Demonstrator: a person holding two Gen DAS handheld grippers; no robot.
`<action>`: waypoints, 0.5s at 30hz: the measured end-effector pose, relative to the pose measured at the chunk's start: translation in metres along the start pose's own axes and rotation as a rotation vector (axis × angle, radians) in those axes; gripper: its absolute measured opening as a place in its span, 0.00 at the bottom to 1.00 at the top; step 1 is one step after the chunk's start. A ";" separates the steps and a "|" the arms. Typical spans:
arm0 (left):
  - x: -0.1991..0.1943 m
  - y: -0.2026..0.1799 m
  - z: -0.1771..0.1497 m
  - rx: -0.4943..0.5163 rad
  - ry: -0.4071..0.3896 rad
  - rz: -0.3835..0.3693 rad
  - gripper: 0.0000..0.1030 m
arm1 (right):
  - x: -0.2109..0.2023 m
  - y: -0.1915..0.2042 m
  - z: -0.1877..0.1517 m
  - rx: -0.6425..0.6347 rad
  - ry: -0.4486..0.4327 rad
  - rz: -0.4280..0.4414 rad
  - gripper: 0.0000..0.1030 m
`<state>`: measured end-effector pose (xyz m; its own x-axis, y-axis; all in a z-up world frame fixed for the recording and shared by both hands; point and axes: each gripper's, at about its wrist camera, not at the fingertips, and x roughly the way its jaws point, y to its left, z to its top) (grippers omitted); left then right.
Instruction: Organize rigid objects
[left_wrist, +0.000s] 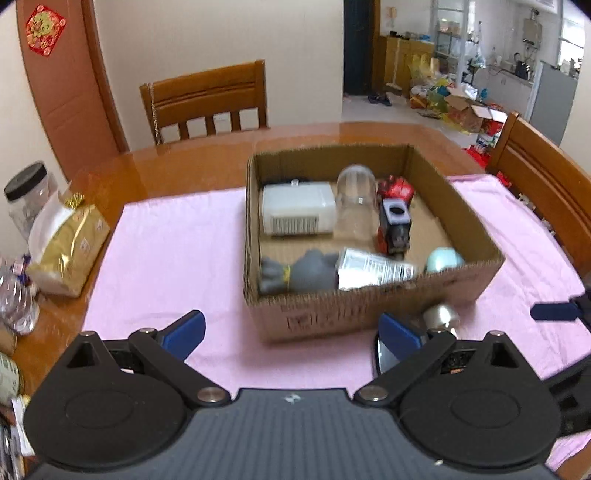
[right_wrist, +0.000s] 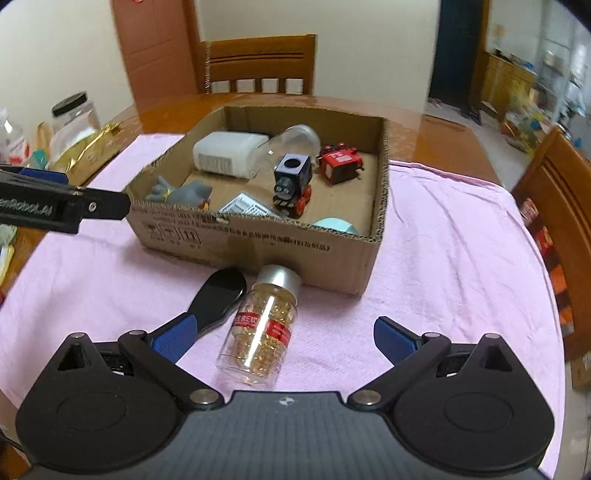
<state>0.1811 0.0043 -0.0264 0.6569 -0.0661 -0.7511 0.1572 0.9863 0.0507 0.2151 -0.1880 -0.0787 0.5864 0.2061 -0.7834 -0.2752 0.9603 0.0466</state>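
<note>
A cardboard box (right_wrist: 258, 243) stands on a pink cloth (right_wrist: 443, 258). It holds a white case (right_wrist: 229, 151), a clear cup (right_wrist: 295, 138), a red toy (right_wrist: 340, 162), a dark toy train (right_wrist: 291, 184), a grey shark toy (right_wrist: 184, 192), a labelled pack (left_wrist: 373, 269) and a teal round thing (left_wrist: 443, 260). In front of the box lie a clear bottle of golden capsules (right_wrist: 262, 332) with a silver cap and a black oval paddle (right_wrist: 221, 295). My right gripper (right_wrist: 284, 338) is open, and the bottle lies between its fingers untouched. My left gripper (left_wrist: 293, 332) is open and empty before the box's near wall (left_wrist: 332, 314).
The wooden table (left_wrist: 184, 162) has chairs at the far side (left_wrist: 207, 99) and at the right (left_wrist: 543, 177). A gold packet (left_wrist: 70, 251), a black-lidded jar (left_wrist: 27, 192) and other clutter crowd its left edge. Bare pink cloth (left_wrist: 166, 251) lies left of the box.
</note>
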 end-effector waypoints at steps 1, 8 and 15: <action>0.002 -0.002 -0.007 -0.016 0.006 0.008 0.97 | 0.006 -0.001 -0.001 -0.013 0.010 -0.003 1.00; 0.013 -0.014 -0.038 -0.074 0.087 0.062 0.97 | 0.040 -0.001 -0.012 -0.058 0.078 0.089 1.00; 0.025 -0.035 -0.045 -0.031 0.129 0.039 0.97 | 0.058 0.000 -0.017 -0.112 0.089 0.089 1.00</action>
<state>0.1585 -0.0251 -0.0767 0.5618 -0.0100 -0.8272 0.1098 0.9920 0.0626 0.2357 -0.1794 -0.1345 0.4873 0.2673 -0.8313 -0.4096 0.9108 0.0527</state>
